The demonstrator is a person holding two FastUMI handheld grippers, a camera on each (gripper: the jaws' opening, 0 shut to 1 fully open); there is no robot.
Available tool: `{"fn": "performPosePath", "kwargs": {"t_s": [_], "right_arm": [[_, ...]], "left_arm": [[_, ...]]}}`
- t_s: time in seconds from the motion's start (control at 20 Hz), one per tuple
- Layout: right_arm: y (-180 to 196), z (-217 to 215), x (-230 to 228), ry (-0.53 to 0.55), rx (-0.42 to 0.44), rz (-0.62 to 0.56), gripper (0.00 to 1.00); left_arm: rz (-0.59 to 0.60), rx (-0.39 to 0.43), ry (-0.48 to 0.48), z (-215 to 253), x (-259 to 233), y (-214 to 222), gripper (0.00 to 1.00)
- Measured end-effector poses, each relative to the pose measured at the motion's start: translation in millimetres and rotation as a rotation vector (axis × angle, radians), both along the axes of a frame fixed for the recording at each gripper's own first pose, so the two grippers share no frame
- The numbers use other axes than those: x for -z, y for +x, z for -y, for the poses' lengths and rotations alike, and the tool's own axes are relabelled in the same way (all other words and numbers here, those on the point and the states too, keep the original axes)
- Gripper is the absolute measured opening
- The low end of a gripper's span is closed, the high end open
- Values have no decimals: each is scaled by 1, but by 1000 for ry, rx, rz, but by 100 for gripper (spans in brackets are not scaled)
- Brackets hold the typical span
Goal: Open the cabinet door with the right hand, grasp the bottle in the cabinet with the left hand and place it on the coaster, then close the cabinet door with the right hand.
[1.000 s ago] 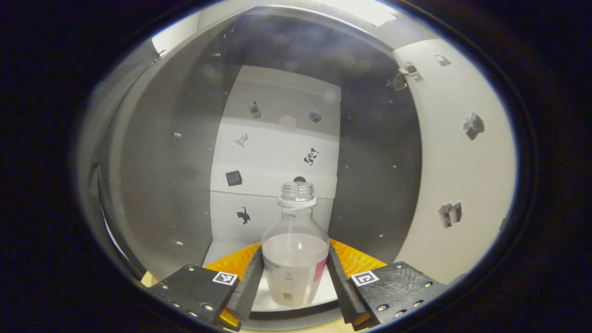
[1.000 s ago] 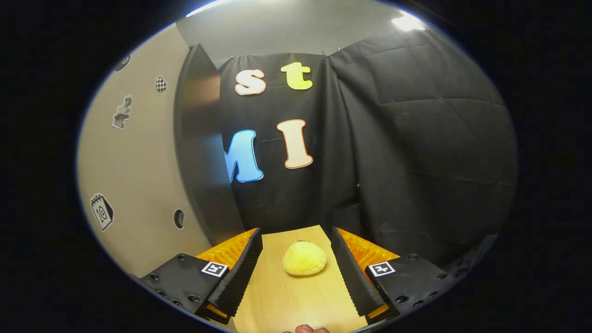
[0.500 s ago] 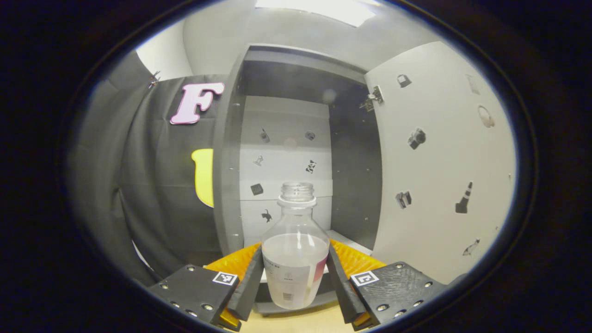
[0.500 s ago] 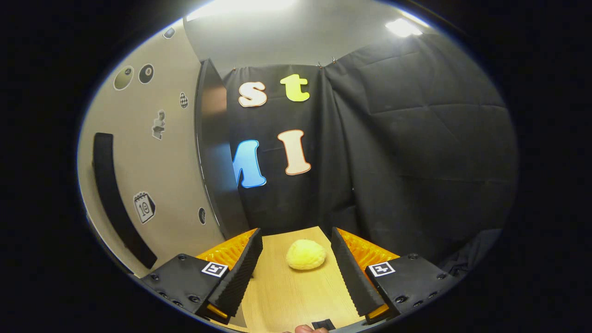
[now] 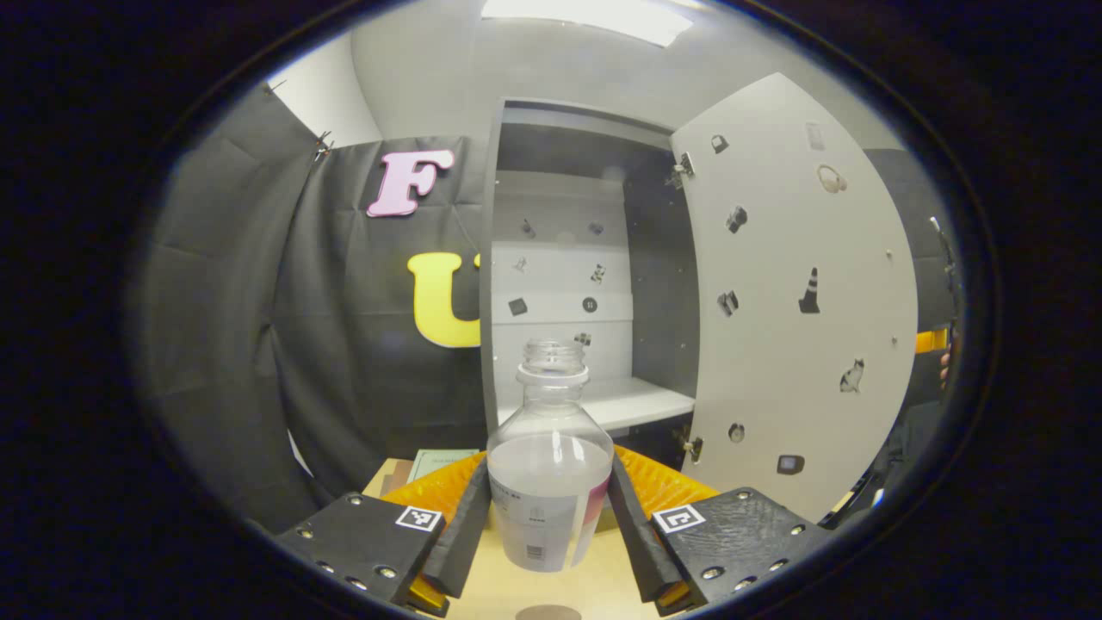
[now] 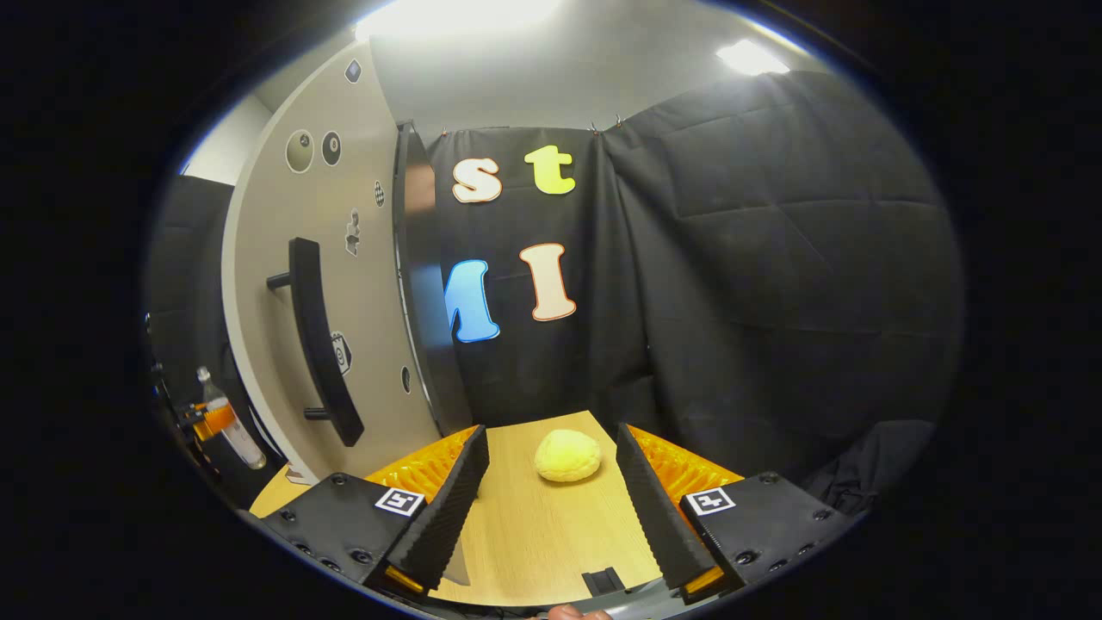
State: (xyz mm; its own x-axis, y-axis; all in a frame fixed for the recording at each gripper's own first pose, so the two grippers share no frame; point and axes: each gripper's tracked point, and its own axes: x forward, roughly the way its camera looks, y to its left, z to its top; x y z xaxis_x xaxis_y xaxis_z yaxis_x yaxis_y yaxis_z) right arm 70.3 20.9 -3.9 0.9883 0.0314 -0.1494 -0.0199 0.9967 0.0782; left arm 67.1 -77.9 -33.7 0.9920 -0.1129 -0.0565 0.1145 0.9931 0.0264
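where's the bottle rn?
In the left gripper view the bottle is upright, held in the left gripper, in front of the open cabinet and above the table.

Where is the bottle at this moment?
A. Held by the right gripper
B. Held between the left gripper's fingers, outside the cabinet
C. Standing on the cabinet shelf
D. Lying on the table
B: the left gripper is shut on the bottle, with the open cabinet behind it.
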Motion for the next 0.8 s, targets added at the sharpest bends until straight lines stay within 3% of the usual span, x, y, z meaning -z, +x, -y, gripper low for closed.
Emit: {"fn": "performPosePath", "kwargs": {"t_s": [0.3, 0.45, 0.6, 0.65, 0.8], "right_arm": [[15, -2, -3, 6, -22, 1, 95], [27, -2, -3, 33, -29, -16, 92], [32, -1, -10, 54, -42, -22, 95], [32, 0, -10, 52, -39, -23, 92], [28, 13, -17, 7, -7, -12, 94]], "left_arm": [[-52, -112, 18, -18, 79, -19, 73], [-86, -188, -3, -25, 124, -18, 74], [-109, -211, -48, -21, 166, -15, 74], [-113, -218, -48, -20, 179, -17, 74], [-104, -207, -28, -11, 207, -20, 73]]}}
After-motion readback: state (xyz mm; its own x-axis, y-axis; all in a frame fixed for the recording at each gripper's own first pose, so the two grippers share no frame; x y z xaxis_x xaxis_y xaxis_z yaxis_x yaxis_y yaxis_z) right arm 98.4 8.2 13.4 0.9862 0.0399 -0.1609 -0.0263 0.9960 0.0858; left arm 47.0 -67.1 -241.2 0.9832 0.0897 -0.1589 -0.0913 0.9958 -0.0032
